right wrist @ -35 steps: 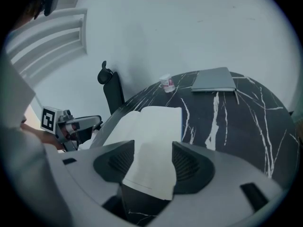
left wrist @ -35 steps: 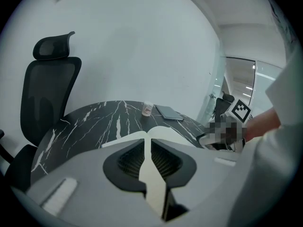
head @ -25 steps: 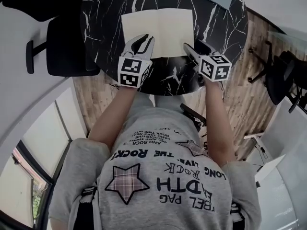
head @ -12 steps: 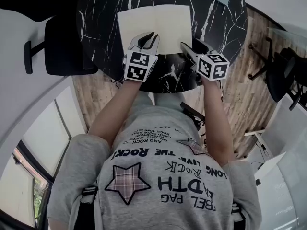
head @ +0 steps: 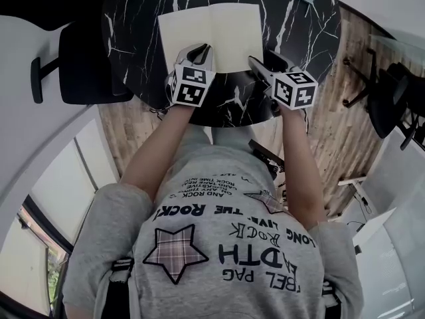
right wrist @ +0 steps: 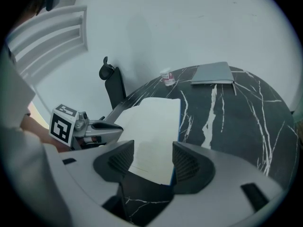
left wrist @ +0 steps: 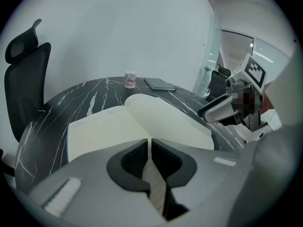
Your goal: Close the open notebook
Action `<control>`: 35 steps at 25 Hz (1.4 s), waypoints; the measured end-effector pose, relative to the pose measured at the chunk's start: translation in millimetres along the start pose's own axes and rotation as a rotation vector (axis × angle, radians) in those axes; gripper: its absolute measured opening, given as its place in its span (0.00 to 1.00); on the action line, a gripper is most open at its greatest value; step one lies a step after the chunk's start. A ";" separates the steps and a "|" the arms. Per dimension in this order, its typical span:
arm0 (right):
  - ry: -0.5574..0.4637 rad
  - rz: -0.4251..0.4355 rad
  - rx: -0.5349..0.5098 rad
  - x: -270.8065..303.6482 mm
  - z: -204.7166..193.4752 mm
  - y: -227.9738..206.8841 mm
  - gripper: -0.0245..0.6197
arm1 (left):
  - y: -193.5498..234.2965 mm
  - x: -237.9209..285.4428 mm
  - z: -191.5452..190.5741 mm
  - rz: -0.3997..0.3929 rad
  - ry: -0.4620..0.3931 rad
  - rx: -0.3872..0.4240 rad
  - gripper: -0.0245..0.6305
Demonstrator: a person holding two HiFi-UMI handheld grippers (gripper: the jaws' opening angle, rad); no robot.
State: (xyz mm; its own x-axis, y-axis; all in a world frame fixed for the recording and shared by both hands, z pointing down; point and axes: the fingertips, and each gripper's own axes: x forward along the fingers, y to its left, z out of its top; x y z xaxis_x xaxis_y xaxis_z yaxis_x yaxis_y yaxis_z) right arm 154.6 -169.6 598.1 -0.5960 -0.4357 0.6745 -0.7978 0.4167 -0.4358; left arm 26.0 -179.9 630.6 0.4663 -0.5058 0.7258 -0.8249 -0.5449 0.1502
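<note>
The open notebook lies flat on the black marble table, cream pages up. My left gripper is shut at the notebook's near edge, close to the spine. In the left gripper view its jaws stand almost together, with only a thin strip of page showing between them and nothing lifted. My right gripper is open at the near right corner. In the right gripper view the right-hand page and its blue cover edge show between the spread jaws.
A closed grey book lies at the table's far side, and a small white cup stands near it. A black office chair stands at the left of the table and another chair on the wooden floor at the right.
My left gripper has moved forward onto the notebook's near edge and gone from open to shut. The right gripper has crept slightly toward the notebook's corner and stayed open.
</note>
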 end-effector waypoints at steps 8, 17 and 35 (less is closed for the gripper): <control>-0.005 0.055 0.065 -4.6 -0.4 -1.2 0.38 | 6.5 -1.8 1.4 -0.011 -0.011 -0.080 0.05; 0.141 0.088 0.042 -12.0 -40.0 10.3 0.41 | 5.8 -1.9 -0.5 0.001 -0.013 -0.061 0.05; 0.051 0.199 0.261 -7.7 -36.3 8.5 0.42 | 4.8 -0.8 -3.6 0.053 -0.039 -0.024 0.05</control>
State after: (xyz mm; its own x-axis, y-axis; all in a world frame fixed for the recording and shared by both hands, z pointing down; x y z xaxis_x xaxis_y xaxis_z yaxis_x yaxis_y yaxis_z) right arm 155.7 -133.8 610.8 -0.7421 -0.3231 0.5872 -0.6668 0.2680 -0.6953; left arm 20.5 -179.7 633.1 0.4336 -0.5597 0.7062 -0.8560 -0.5007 0.1287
